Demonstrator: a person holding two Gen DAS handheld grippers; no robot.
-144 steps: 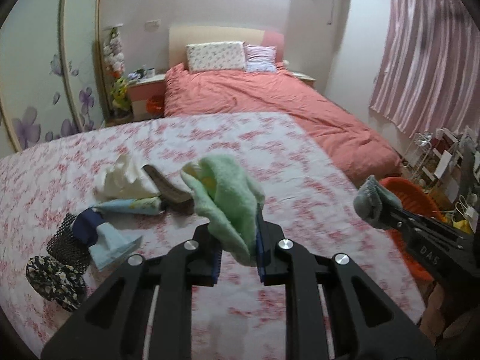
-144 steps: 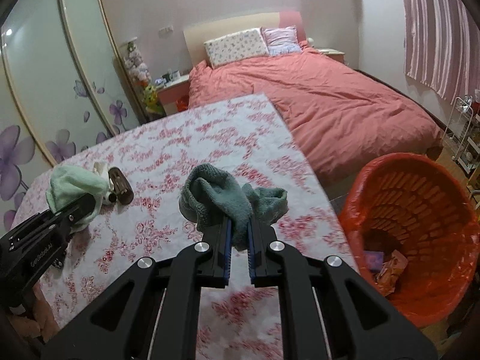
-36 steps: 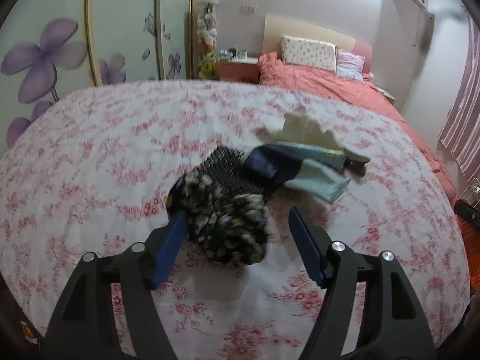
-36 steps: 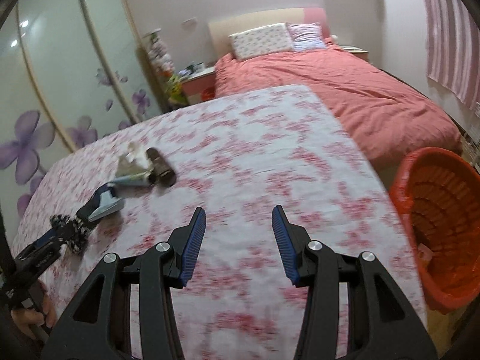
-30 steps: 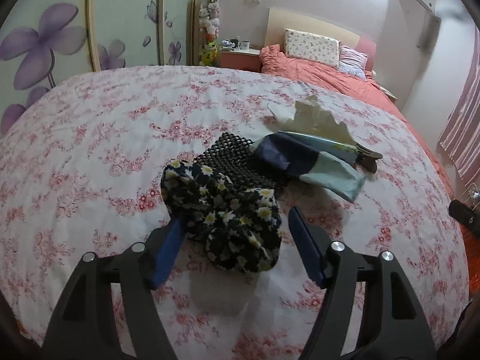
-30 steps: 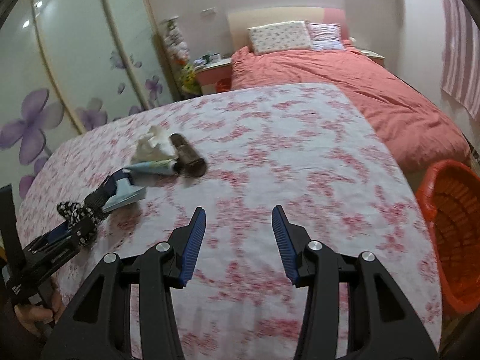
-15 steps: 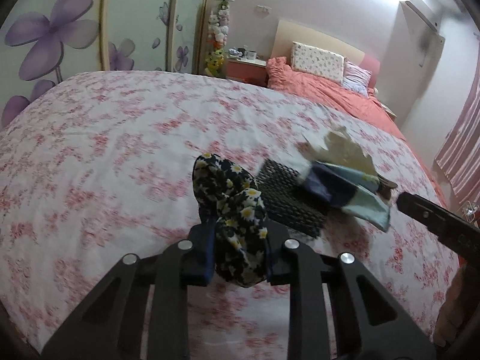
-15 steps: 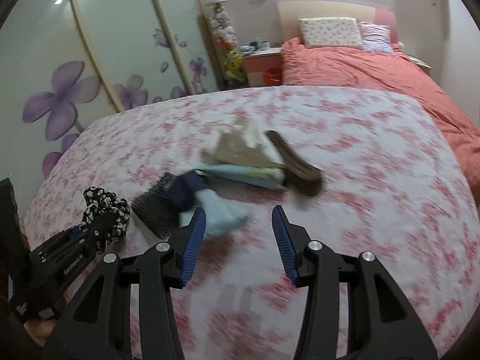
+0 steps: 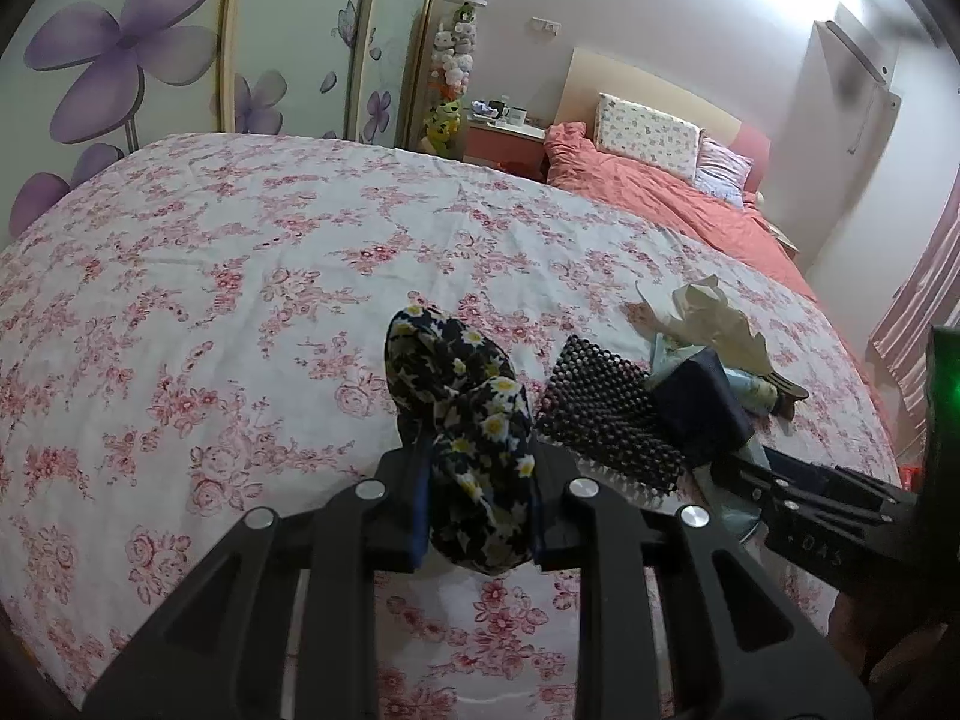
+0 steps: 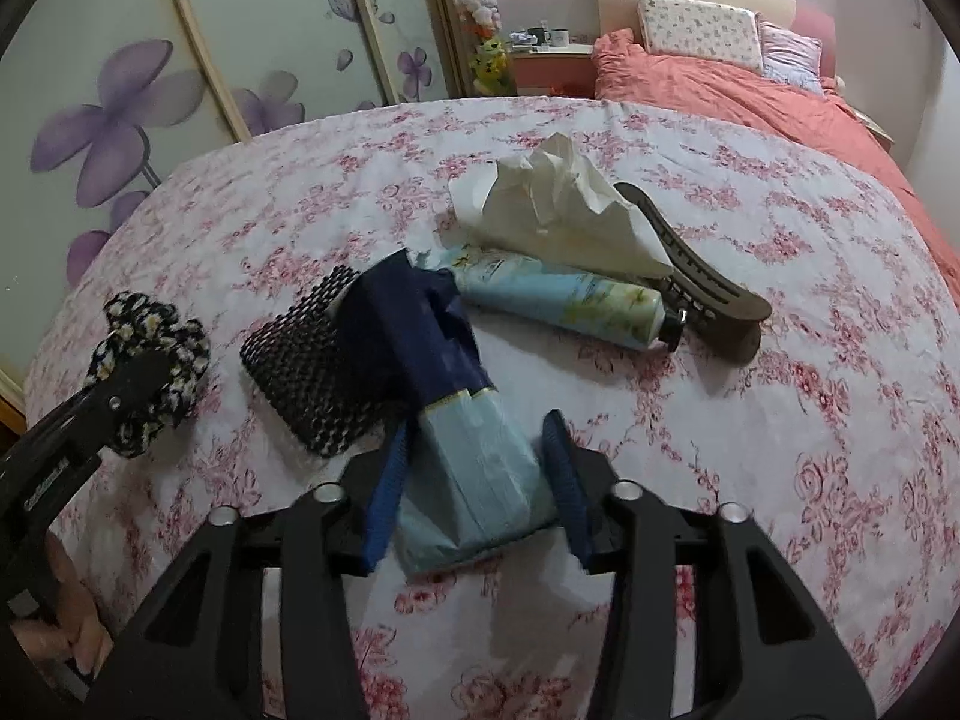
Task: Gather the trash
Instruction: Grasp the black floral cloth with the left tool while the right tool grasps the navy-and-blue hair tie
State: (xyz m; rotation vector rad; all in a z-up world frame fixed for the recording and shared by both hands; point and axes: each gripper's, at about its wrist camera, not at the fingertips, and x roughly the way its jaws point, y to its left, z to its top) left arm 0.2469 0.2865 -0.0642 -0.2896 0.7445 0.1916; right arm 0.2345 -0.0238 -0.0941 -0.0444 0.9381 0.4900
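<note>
Trash remains mid-bed: left gripper [image 9: 477, 498] clamps the floral scrunchie [image 9: 465, 420], right gripper [image 10: 474, 480] jaws are closing around the blue packet [image 10: 462, 450].

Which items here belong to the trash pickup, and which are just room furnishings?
Part of the job:
- floral scrunchie, clamped in the left gripper
- blue packet, between the closing jaws of the right gripper
- black mesh piece
- crumpled tissue
- tube
- brown hair clip

Just there:
- pillow
- plush toys
- wardrobe doors
</note>
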